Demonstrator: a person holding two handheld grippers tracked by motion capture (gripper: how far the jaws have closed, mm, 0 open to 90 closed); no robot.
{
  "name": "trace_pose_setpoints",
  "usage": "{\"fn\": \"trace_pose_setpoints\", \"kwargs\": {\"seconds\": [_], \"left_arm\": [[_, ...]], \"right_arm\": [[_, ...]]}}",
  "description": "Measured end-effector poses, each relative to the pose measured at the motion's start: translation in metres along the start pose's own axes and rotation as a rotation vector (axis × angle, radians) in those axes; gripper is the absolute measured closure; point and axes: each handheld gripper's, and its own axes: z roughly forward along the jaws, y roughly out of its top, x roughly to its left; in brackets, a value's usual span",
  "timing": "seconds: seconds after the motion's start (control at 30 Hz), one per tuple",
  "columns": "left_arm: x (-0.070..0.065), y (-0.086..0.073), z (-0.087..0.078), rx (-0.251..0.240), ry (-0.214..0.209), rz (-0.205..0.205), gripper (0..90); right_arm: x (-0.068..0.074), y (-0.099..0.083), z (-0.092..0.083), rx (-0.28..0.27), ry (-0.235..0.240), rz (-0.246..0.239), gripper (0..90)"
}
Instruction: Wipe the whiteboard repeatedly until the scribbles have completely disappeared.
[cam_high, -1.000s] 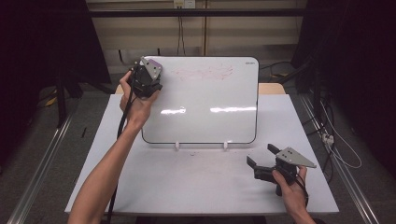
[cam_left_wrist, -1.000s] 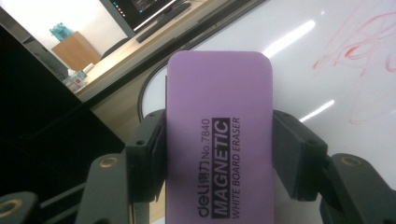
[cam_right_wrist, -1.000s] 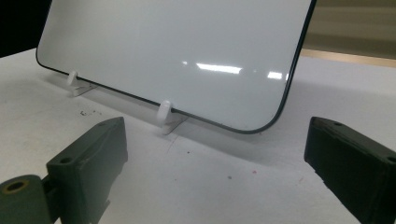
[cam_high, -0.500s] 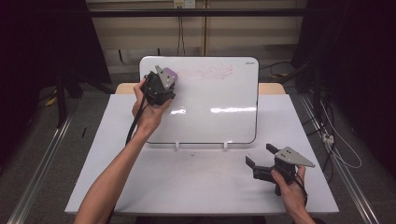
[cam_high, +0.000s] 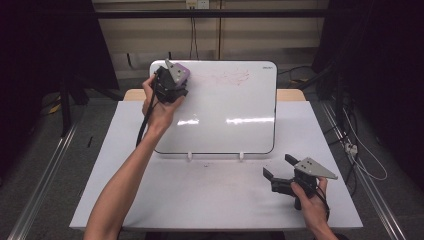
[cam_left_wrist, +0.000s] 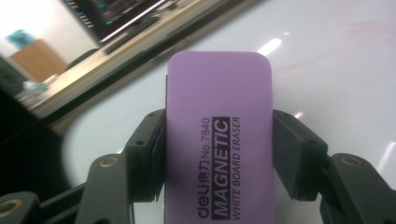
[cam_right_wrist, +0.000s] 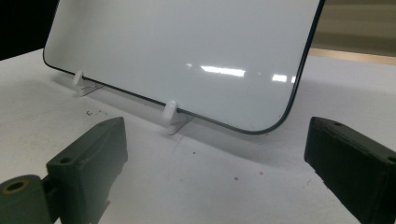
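A whiteboard (cam_high: 225, 115) leans back on two small white feet at the table's far side, with faint red marks (cam_high: 227, 77) near its top. My left gripper (cam_high: 176, 80) is at the board's upper left corner, shut on a purple magnetic whiteboard eraser (cam_left_wrist: 219, 140) that is held against the board (cam_left_wrist: 336, 70); the red marks (cam_left_wrist: 355, 37) lie just to its right. My right gripper (cam_high: 279, 168) rests low on the table at the front right, open and holding nothing, its jaws facing the board's lower edge (cam_right_wrist: 187, 60).
The white table top (cam_high: 200, 195) spreads in front of the board, with a few small red specks (cam_right_wrist: 236, 178). The board's white feet (cam_right_wrist: 172, 114) stand on it. Dark curtains, floor rails and cables surround the table.
My left gripper has slid the eraser to the right along the board's top, from its left edge towards the red marks. The right gripper has stayed in place.
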Motion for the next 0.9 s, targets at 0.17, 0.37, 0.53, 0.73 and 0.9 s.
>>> {"fn": "trace_pose_setpoints", "kwargs": {"seconds": [0.17,0.37,0.53,0.73,0.9], "left_arm": [[-0.033,-0.002,-0.001,-0.016,-0.063,0.091,41.2],[-0.008,0.004,0.002,-0.018,-0.042,0.042,41.3],[0.023,0.012,0.003,0.001,0.051,0.007,41.3],[0.015,0.012,0.005,0.003,0.043,-0.006,41.2],[-0.017,0.012,0.007,-0.014,-0.018,0.036,41.2]], "right_arm": [[0.0,0.0,0.0,0.0,0.0,-0.001,5.6],[0.0,0.0,0.0,0.0,0.003,0.0,5.6],[-0.001,-0.001,0.0,0.0,0.0,0.004,5.6],[-0.001,-0.001,0.001,0.003,0.0,0.005,5.6],[0.0,0.0,0.001,0.001,0.004,0.001,5.6]]}}
